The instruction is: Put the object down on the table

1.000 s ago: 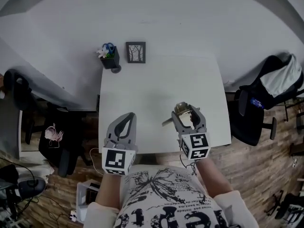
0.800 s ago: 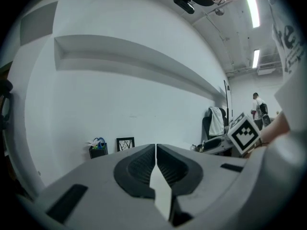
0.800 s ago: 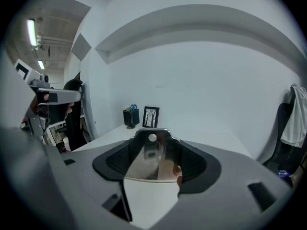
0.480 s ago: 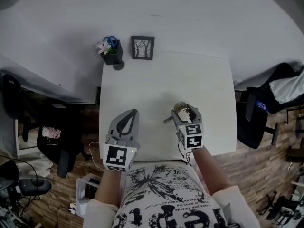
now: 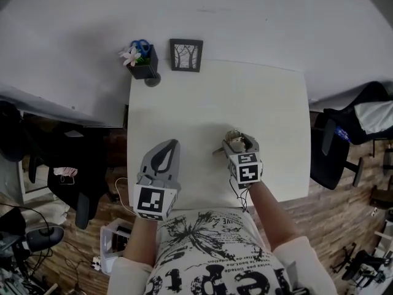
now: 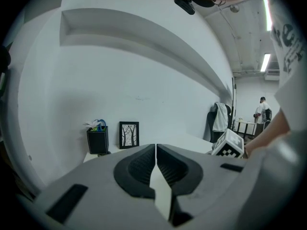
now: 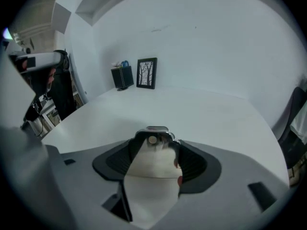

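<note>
Over the near right part of the white table [image 5: 215, 97], my right gripper [image 5: 237, 142] has dropped and tipped nose-down over the last second. Its jaws are no wider than before, pinching a small shiny metal object [image 5: 232, 136] that looks like a little cup with a stub handle sticking out to the left. I judge the lowering nearly done, with the release still to come. No view lets me tell whether the object touches the tabletop yet. The left gripper [image 5: 171, 145] has also sunk a little, hanging over the near left edge with its fingers pressed together on nothing. The right gripper view shows what the head view cannot: the object [image 7: 152, 134] sits at the very tips of the pads, a rivet-like dot on its upper part, with bare table beyond. The left gripper view, looking almost level, shows the picture frame [image 6: 128, 134] and a black pen pot [image 6: 97, 140] with a flower standing at the far edge, well clear of the drop spot.
</note>
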`<state>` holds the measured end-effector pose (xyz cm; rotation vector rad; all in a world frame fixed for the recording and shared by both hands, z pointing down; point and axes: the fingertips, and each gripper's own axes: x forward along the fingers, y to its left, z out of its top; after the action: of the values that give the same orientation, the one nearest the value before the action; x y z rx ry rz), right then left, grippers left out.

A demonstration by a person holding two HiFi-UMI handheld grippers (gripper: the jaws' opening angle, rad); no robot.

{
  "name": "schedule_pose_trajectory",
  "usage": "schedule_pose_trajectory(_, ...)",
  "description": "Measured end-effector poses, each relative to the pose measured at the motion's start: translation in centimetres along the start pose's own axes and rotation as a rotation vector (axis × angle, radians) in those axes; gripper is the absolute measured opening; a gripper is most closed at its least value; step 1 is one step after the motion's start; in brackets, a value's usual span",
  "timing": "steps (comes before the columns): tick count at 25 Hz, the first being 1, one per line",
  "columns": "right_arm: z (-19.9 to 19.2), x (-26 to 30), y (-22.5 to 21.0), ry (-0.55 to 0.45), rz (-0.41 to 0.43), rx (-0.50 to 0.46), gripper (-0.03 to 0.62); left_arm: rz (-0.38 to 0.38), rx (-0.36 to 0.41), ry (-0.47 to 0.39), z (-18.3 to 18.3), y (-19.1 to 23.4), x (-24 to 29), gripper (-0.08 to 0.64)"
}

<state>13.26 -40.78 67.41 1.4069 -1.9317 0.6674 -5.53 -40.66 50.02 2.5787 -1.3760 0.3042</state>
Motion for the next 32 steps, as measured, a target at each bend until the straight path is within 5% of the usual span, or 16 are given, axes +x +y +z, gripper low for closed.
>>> schedule_pose_trajectory(13,-0.8,1.9,0.4,0.131,0.019,-0.067,0.279,0.005,0.039,0.029,-0.5,0.5,0.9,0.012)
schedule_pose_trajectory(18,-0.8,1.8,0.6,0.138,0.060,-0.015,0.315,0.004,0.020,0.048,-0.3,0.3,1.1,0.012)
schedule_pose_trajectory(24,2.6,-1.8,0.5,-0.054,0.101,0.033,0.339,0.007,0.043,0.008,1.3,-1.3,0.7,0.012)
schedule_pose_trajectory(32,9.4,-12.5,0.0,-0.422,0.170,0.012,0.166,0.015,0.048,-0.032,4.5,-6.2,-0.3,0.012)
